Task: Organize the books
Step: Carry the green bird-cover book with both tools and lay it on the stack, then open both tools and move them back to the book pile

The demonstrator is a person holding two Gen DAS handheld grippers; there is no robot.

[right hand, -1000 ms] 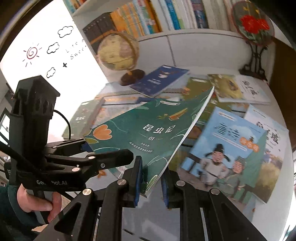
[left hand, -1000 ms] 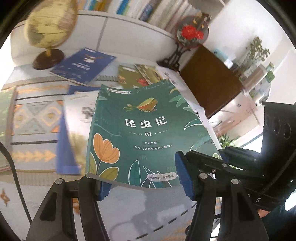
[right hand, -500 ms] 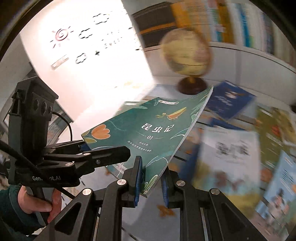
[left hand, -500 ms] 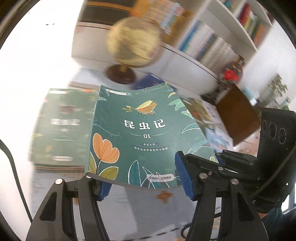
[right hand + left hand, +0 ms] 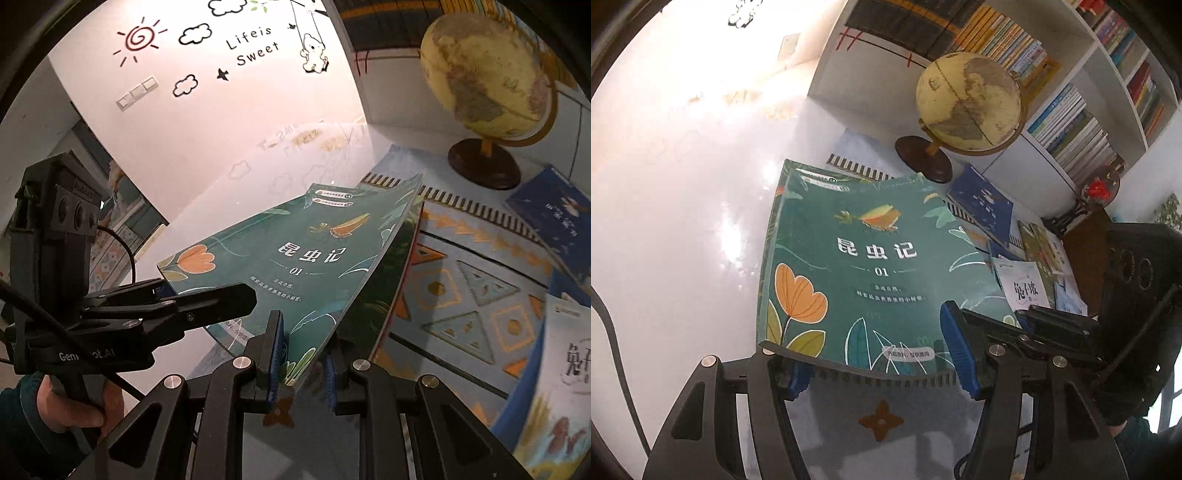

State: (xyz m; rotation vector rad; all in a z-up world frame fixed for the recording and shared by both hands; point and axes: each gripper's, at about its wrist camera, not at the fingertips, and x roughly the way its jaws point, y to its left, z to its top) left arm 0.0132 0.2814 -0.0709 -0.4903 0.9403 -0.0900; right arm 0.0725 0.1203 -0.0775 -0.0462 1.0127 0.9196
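Note:
A green book with an orange flower and white title on its cover [image 5: 864,269] is held by both grippers over another green book lying on the table [image 5: 391,277]. My left gripper [image 5: 879,365] stands wide, its blue pads at the book's near edge, one at each corner. My right gripper [image 5: 301,360] is shut on the book's near right corner [image 5: 295,365]. The left gripper also shows in the right wrist view [image 5: 207,295] at the book's left corner. The book [image 5: 295,254] sags and tilts down to the left.
A globe on a dark foot [image 5: 967,107] stands behind the book. A blue book [image 5: 982,206], a white book [image 5: 1023,284] and others lie to the right on a patterned cloth [image 5: 461,288]. A white shelf unit full of books [image 5: 1071,122] stands at the back.
Both grippers have carried the green book leftward across the table, away from the scattered books, and brought it over the other green book near the globe and the bright wall.

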